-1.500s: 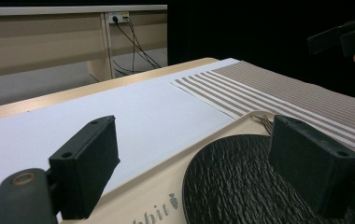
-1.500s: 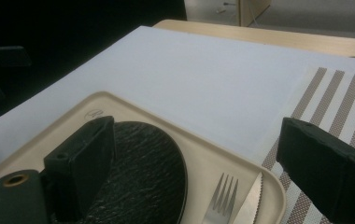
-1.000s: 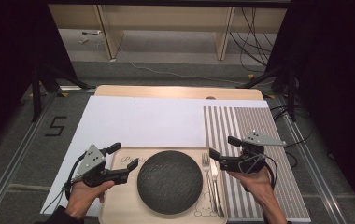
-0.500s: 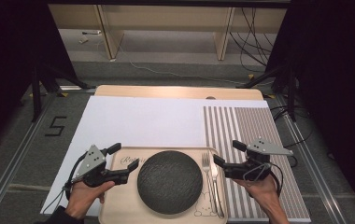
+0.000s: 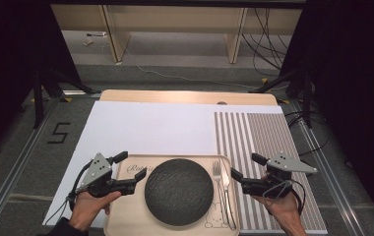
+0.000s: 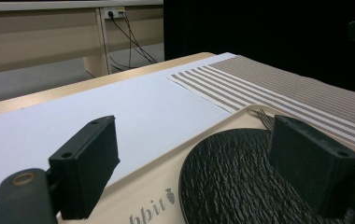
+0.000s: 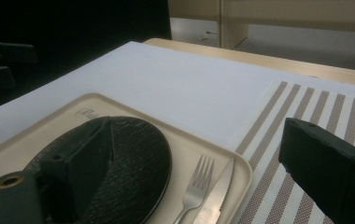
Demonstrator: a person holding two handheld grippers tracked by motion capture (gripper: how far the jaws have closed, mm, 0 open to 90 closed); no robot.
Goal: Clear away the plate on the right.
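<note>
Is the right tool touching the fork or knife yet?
Apart. In the high view the right tool sits right of the tray, over the striped mat, with a gap to the knife and fork.

The high view looks down and forward; both gripper views sit low and near, facing inward, sharing the dark plate (image 5: 178, 191) (image 6: 241, 177) (image 7: 119, 163).

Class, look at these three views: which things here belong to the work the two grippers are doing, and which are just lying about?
In the job:
tray, flanked by both grippers
black plate on it
fork and knife beside the plate
left gripper, open
right gripper, open

Lying about:
white sheet
striped mat
cables on the floor behind
</note>
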